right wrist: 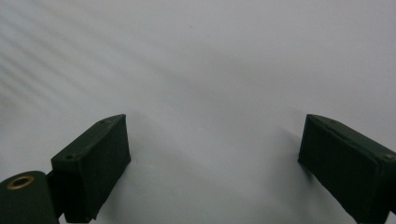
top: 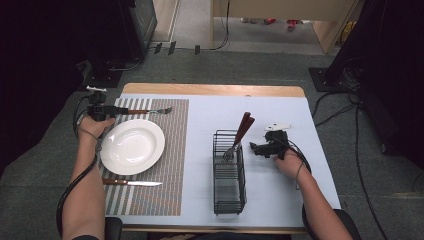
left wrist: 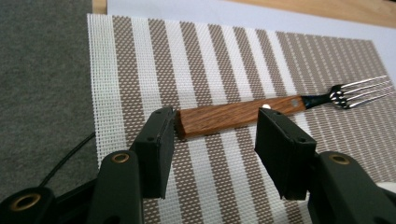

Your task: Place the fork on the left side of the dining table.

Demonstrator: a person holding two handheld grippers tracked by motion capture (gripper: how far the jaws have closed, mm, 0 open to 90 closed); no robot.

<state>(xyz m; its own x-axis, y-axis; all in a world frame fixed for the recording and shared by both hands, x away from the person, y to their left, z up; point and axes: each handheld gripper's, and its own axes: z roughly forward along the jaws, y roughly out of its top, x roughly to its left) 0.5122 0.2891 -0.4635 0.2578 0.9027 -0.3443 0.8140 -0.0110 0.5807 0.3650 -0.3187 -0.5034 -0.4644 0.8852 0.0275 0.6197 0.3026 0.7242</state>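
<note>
Black jaws of the left gripper (left wrist: 212,140) stand spread apart in the left gripper view, straddling the butt end of a wooden-handled fork (left wrist: 243,114) without pinching it; one jaw sits just beside the handle's end, the other just alongside its mid-length. That fork lies flat on a striped woven placemat (left wrist: 140,60), tines pointing toward 3 o'clock. Seen from above, it rests at the placemat's far edge, at 12 o'clock from the white plate (top: 132,146), while a wooden-handled knife (top: 131,183) lies at 6 o'clock from the plate.

At 3 o'clock from the placemat stands a black wire cutlery basket (top: 230,172) holding another fork (top: 238,137), tines down and handle leaning out. The right gripper (top: 260,149) rests just beside the basket at its 3 o'clock, jaws wide and empty over the pale table cover (right wrist: 210,70).

The fork on the placemat looks stiff and light, with polished metal that may slip; the flat wooden handle, near its middle, seems the surest place to take hold, since the weave beneath leaves little room to get under it
</note>
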